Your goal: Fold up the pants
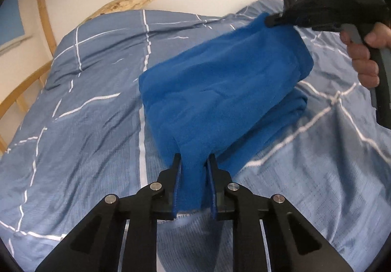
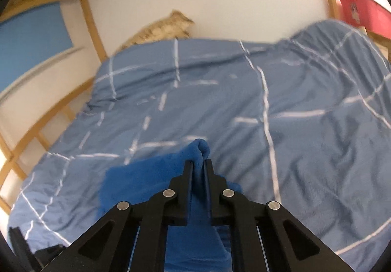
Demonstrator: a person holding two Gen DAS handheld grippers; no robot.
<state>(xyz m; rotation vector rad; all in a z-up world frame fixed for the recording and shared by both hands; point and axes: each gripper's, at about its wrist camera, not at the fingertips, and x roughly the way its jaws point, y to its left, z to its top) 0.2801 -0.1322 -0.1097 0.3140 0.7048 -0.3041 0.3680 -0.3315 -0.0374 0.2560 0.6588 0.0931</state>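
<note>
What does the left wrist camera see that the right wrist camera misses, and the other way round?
Only the left wrist view shows the right gripper from outside, the hand holding it, and most of the folded blue pants. Only the right wrist view shows the blue panel on the far wall clearly. Both show a gripper shut on the pants' fabric, the left gripper in its own view, plus the blue checked duvet and wooden bed frame.

left tongs (image 1: 193, 158): clamped on pants (image 1: 220, 86) near corner
right tongs (image 1: 268, 20): pinching far corner
under: bed (image 1: 85, 113)
</note>
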